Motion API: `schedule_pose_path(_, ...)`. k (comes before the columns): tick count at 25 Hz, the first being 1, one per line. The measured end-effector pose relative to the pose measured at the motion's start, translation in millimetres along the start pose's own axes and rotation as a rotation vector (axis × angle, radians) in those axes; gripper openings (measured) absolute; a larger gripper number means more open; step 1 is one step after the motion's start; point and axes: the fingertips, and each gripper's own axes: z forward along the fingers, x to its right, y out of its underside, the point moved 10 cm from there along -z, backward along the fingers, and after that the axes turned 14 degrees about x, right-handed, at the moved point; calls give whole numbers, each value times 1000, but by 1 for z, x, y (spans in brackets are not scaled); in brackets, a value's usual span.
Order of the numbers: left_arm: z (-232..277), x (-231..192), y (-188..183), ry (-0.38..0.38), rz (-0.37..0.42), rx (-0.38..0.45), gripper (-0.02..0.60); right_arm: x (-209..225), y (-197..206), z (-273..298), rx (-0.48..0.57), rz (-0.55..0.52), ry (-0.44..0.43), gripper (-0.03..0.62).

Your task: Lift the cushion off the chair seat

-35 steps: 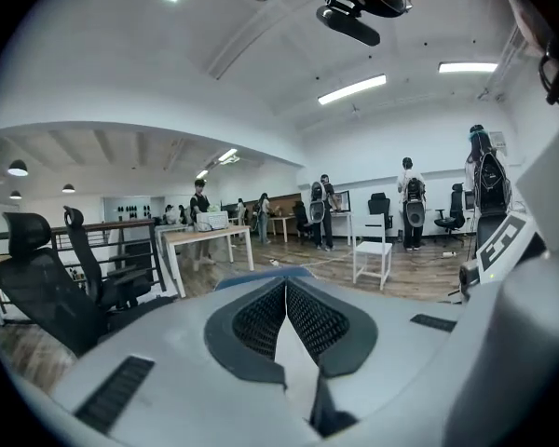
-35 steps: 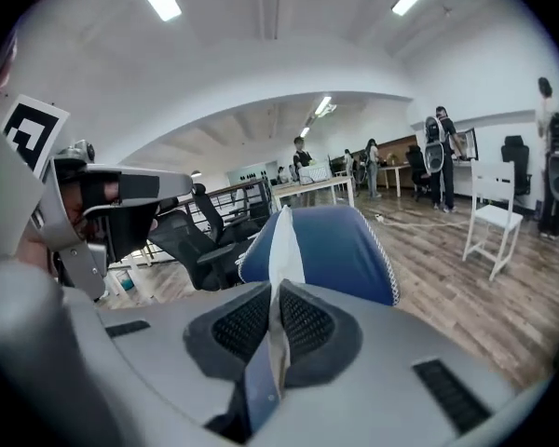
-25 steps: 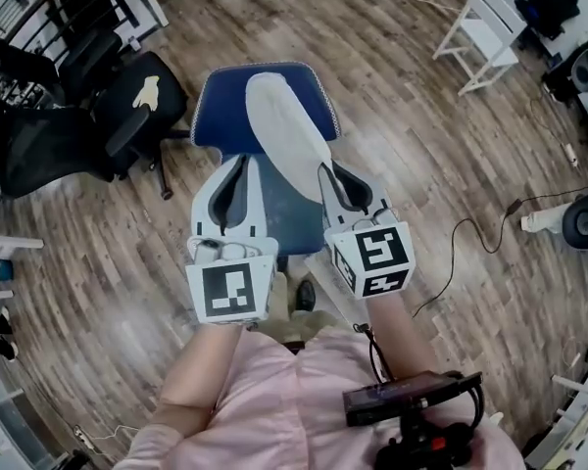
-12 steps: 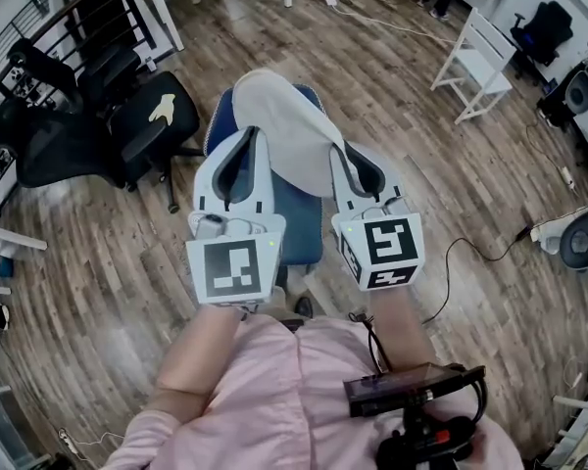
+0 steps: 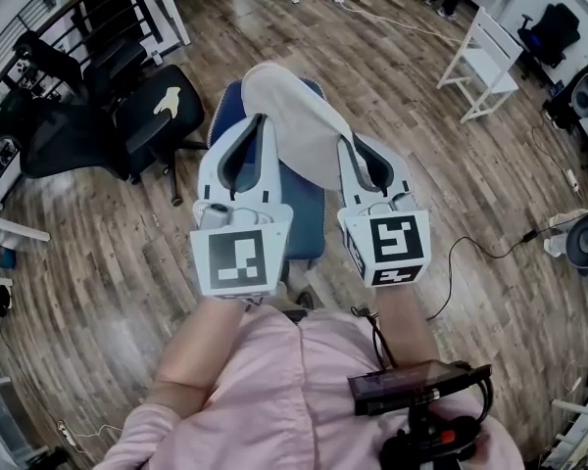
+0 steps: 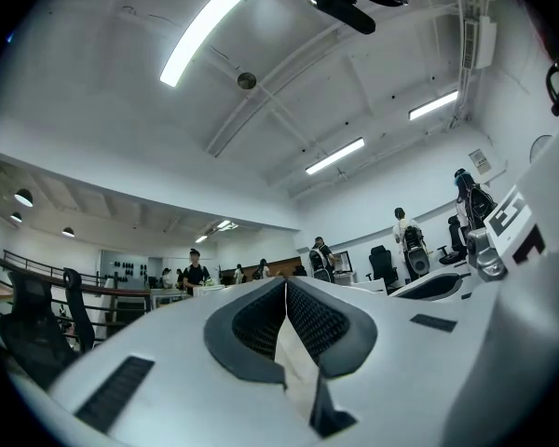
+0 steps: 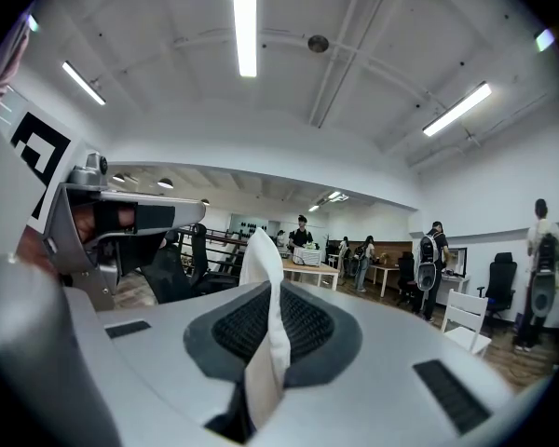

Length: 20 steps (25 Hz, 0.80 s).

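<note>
A: Where is the cushion [image 5: 286, 116]?

B: Raised over the blue chair [image 5: 304, 218], slung between the two grippers and draped rather than flat.

A: Are both holding it?

B: Yes. The left gripper [image 5: 257, 125] has its jaws clenched on a thin pale edge, and the right gripper [image 5: 348, 145] pinches a thicker fold of the same fabric.

A: Why the edges?

B: A soft pad sags, so a grip at each side shares the load and stops it doubling over. I'd judge the lift nearly made, though I cannot tell whether its far end clears the seat.
</note>
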Motion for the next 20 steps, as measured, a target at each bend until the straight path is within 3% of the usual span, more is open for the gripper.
schedule_pose_path(20,12,1,2,18,12,8,14,8,-3,1,11,-13,36,28)
